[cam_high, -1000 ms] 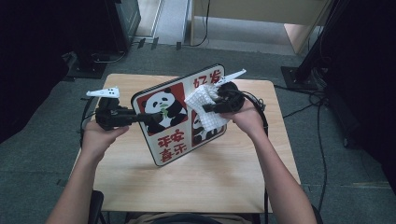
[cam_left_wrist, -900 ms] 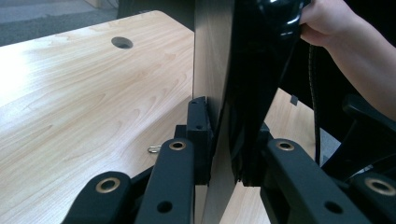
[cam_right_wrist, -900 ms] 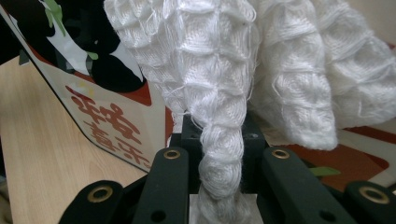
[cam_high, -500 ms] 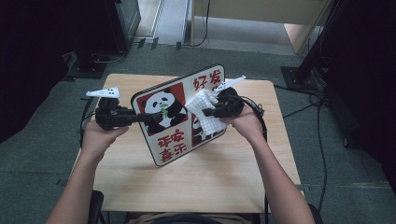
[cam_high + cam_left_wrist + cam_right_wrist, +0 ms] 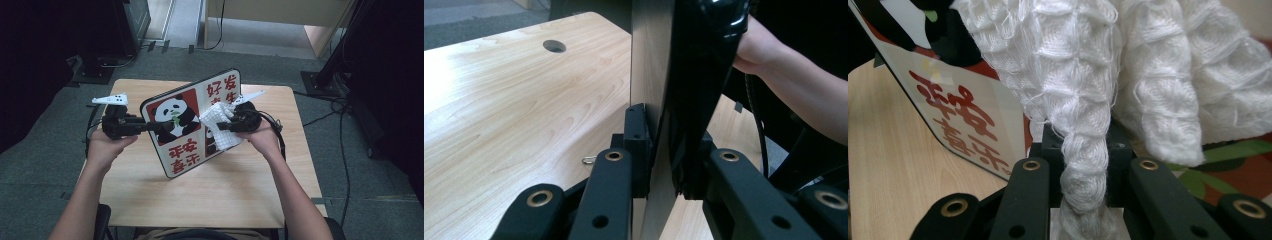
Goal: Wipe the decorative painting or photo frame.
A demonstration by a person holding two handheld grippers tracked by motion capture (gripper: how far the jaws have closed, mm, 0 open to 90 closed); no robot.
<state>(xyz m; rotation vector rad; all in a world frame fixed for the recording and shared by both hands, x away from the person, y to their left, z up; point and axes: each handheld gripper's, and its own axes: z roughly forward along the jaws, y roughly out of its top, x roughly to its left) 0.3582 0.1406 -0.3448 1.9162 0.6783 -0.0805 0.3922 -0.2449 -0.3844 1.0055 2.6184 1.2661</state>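
Left gripper [image 5: 150, 126] is clamped on the left edge of the panda board [image 5: 186, 125]; in the left gripper view its jaws pinch the thin board [image 5: 651, 95] edge-on from both sides, pads pressed on it. Board is held tilted up on its lower edge over the wooden table [image 5: 200, 195], printed face toward the person, red Chinese characters and panda pictures visible. Right gripper [image 5: 223, 126] is closed tight on a white waffle-weave cloth [image 5: 220, 127]; in the right gripper view a twisted strand of the cloth [image 5: 1085, 150] runs down between the jaws, the rest bunched above them. Cloth lies against the right half of the board's face, roughly mid-height, covering part of the lower right panda panel. Left hand [image 5: 107, 145] grips its tool at the table's left side, right hand [image 5: 262, 137] at the board's right. Round cable hole [image 5: 554, 46] in the tabletop beyond the board in the left gripper view, a small metal eye hook [image 5: 589, 160] lying on the wood near the jaws.
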